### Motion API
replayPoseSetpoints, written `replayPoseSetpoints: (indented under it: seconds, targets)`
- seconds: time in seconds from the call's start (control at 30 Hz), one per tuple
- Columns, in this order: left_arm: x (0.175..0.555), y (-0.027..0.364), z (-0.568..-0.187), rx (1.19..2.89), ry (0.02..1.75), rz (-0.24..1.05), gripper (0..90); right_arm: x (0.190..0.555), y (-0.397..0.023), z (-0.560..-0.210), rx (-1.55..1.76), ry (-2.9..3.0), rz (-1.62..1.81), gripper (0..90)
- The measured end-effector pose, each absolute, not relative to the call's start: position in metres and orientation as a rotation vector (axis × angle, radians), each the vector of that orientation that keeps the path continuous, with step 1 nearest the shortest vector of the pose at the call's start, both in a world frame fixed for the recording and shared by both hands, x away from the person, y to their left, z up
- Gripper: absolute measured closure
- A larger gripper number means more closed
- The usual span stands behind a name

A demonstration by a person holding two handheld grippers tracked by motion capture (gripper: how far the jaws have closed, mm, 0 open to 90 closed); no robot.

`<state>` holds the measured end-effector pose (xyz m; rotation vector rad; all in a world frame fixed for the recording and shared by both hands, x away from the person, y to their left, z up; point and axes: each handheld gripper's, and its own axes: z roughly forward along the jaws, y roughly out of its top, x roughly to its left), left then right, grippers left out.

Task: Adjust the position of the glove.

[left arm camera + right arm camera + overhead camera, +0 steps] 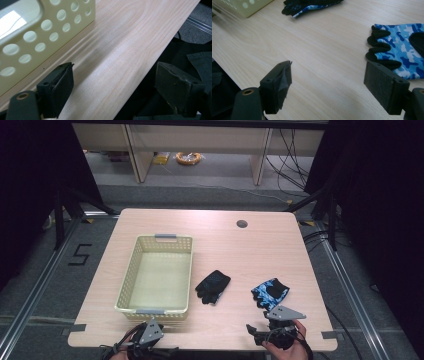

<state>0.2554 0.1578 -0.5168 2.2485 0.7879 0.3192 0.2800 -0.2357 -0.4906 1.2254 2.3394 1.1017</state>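
Note:
A cream perforated basket (131, 270) stands empty on the left half of the wooden table (250, 250). To its right lies a black glove (213, 286), and farther right a blue camouflage glove (270, 292). My left gripper (159, 350) is at the table's front edge below the basket. In the left gripper view the left gripper (117, 80) is open over bare wood, with the basket wall (37, 42) to its left. My right gripper (257, 326) hovers just in front of the blue glove. The right gripper (328, 77) is open and empty, with the blue glove (402, 50) by its right jaw and the black glove (309, 6) farther off.
A round cable hole (242, 224) sits near the table's far edge. Past the table are a grey floor, desk legs and a coil of yellow cable (188, 157). Dark curtains hang at both sides. A corner of the basket (244, 6) appears at the top left of the right gripper view.

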Motion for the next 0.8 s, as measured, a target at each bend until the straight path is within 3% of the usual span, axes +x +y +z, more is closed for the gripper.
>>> replayPoseSetpoints:
  seconds: [0.27,0.8]
  targets:
    - [0.254,0.157,-0.518,2.238,0.814,0.304,15.0,0.28,-0.234,-0.49,1.21,2.347,1.085,24.1]
    - [0.258,0.159,-0.516,2.24,0.798,0.337,15.2,0.299,-0.217,-0.482,1.121,2.335,1.122,40.5]
